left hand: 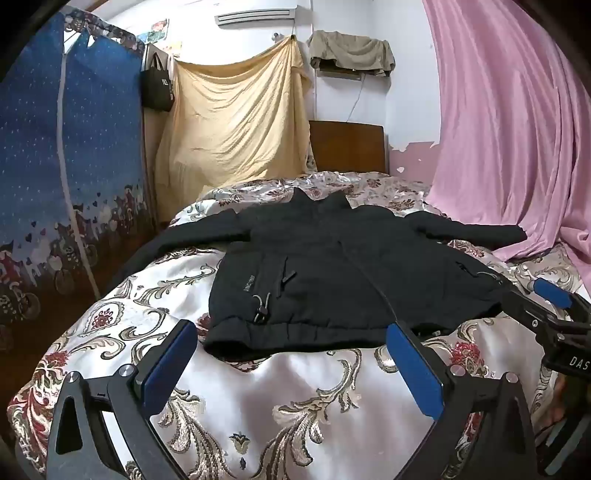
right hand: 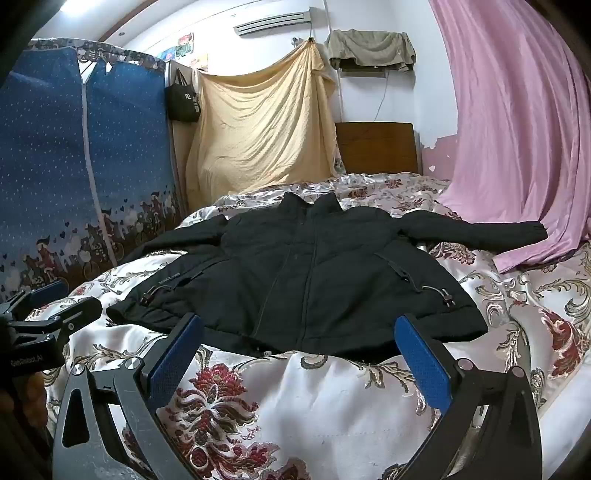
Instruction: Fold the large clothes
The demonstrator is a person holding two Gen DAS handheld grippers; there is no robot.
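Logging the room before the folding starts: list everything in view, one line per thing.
jacket: one, black, spread flat on the bed, sleeves out to both sides
bedspread: one, white satin with red and gold floral pattern, covers the bed
headboard: one, brown wood, far end of the bed
curtain: one, pink, right side
wardrobe: one, blue fabric, left side
sheet: one, yellow, hung on the far wall
bag: one, black, hanging beside the wardrobe
air conditioner: one, white, high on the wall
left gripper: one, black with blue pads, open, near the hem
right gripper: one, same colours, open, near the hem
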